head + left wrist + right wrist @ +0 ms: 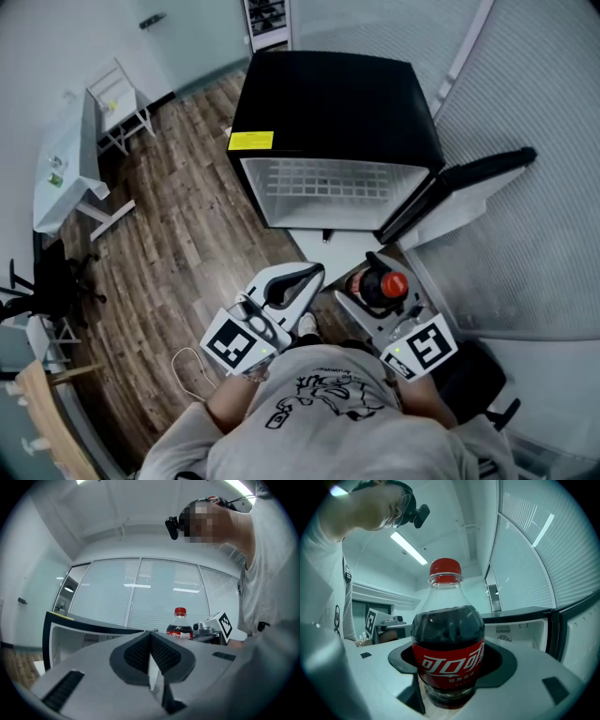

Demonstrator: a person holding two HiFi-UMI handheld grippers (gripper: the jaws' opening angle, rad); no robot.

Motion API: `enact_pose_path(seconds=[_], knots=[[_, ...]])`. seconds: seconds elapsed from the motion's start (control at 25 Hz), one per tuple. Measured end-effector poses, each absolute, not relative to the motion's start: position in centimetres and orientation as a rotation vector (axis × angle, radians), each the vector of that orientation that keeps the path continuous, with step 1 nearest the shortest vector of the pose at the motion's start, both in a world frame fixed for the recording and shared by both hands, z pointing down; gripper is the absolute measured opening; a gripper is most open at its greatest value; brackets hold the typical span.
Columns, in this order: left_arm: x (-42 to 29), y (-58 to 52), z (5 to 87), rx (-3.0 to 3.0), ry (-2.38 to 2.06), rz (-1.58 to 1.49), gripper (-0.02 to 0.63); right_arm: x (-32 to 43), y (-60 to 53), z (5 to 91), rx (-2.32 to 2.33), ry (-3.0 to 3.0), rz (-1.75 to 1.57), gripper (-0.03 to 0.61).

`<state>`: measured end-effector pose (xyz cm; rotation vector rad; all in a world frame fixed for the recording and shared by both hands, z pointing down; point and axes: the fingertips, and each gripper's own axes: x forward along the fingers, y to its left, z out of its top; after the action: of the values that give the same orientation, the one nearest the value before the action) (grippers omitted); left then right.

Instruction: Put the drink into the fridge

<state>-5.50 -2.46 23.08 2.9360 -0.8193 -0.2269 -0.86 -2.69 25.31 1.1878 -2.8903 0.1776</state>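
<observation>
A cola bottle (449, 653) with a red cap and red label stands upright between my right gripper's (450, 670) dark pads, which are shut on its lower body. In the head view the bottle (380, 284) and right gripper (373, 300) are low at the right, in front of a black mini fridge (328, 103). The fridge's door (469, 192) is swung open to the right and its white inside (323, 192) shows. My left gripper (305, 277) is to the left of the bottle, shut with nothing in it (151, 637). From there the bottle (179, 625) shows just beyond.
A glass wall with blinds (544, 187) runs close along the right, behind the open door. On the wood floor at the left stand a white table (66, 169), a white chair (117, 98) and a black chair (47, 281). A white cable (187, 370) lies by the person's feet.
</observation>
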Motion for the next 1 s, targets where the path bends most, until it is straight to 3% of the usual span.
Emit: enact_pose_path(seconds=[1.0], knots=[[-3.7, -6.9, 24.7, 2.92, -0.856, -0.182, 0.0, 0.8, -6.5, 27.1, 1.146, -2.853, 0.205, 0.324]])
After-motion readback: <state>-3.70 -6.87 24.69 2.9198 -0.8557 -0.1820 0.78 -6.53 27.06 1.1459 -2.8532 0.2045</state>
